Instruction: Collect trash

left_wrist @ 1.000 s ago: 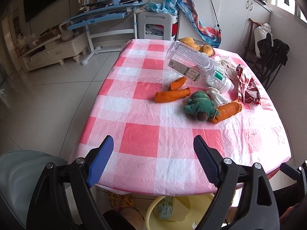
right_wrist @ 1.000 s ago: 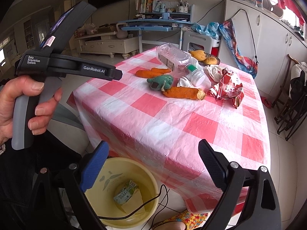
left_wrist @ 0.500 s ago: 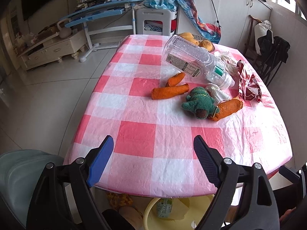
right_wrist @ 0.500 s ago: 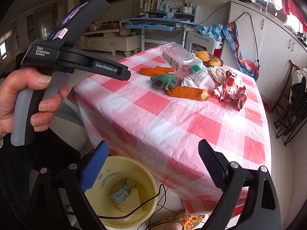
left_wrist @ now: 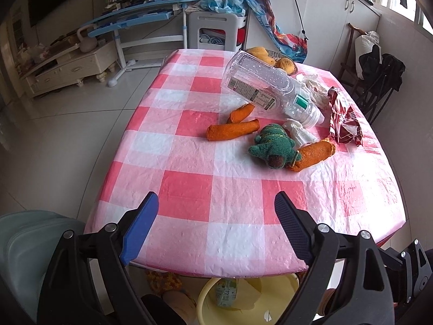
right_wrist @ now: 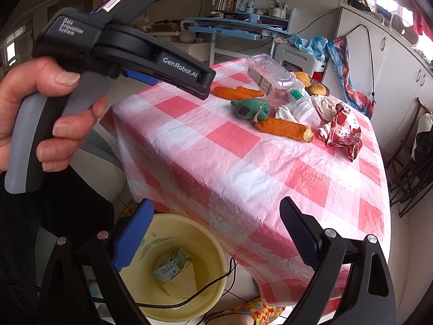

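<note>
On the pink checked table lie a clear plastic bottle on its side, a crumpled red wrapper and white tissue. My left gripper hangs open over the near table edge with nothing between its fingers. My right gripper is open and empty too, above a yellow bucket on the floor by the table corner. A small carton and paper lie inside the bucket. The bottle and wrapper show far across the table in the right wrist view.
Orange toy carrots and a green knitted toy lie among the trash. Fruit sits at the far edge. A hand holds the left gripper's handle. A black cable crosses the bucket. Folded chairs stand at the right.
The right wrist view has shifted slightly down and toward the table, and the left gripper's body looms larger in it. Nothing on the table has moved. Both grippers stay open.
</note>
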`<state>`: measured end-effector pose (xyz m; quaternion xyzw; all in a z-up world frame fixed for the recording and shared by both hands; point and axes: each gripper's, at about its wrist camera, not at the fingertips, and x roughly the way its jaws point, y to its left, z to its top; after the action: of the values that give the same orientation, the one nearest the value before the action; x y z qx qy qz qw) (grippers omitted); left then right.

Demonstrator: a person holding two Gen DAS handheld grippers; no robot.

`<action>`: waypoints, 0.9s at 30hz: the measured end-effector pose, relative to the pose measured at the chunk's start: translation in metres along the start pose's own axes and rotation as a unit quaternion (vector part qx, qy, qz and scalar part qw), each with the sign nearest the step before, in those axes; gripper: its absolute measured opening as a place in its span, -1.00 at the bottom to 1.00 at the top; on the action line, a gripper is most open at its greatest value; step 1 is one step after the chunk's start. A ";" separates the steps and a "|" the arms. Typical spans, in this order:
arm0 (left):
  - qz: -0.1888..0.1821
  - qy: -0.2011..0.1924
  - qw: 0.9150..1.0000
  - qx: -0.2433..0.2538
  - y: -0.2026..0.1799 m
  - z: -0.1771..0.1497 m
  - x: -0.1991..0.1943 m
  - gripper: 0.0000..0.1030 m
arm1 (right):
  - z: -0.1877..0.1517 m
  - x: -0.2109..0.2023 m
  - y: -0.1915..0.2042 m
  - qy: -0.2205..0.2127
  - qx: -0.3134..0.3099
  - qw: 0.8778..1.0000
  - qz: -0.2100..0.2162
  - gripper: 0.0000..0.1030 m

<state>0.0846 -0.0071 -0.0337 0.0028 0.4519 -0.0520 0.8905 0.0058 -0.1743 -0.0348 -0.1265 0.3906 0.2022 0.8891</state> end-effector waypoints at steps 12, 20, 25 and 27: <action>0.002 0.004 1.000 0.002 -0.001 -0.002 0.003 0.64 | 0.000 0.000 0.001 0.000 -0.005 1.000 -0.002 0.75; 0.002 0.004 1.000 0.002 -0.001 -0.001 0.002 0.65 | 0.000 0.001 0.003 0.001 -0.009 1.000 -0.002 0.75; 0.002 0.004 1.000 0.002 -0.001 -0.002 0.002 0.65 | 0.000 0.002 0.004 0.000 -0.010 1.000 -0.002 0.75; 0.002 0.005 1.000 0.002 -0.001 -0.002 0.003 0.65 | 0.000 0.002 0.004 0.000 -0.010 1.000 -0.002 0.75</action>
<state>0.0847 -0.0081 -0.0369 0.0061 0.4561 -0.0510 0.8885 0.0051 -0.1702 -0.0364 -0.1363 0.3885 0.2041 0.8882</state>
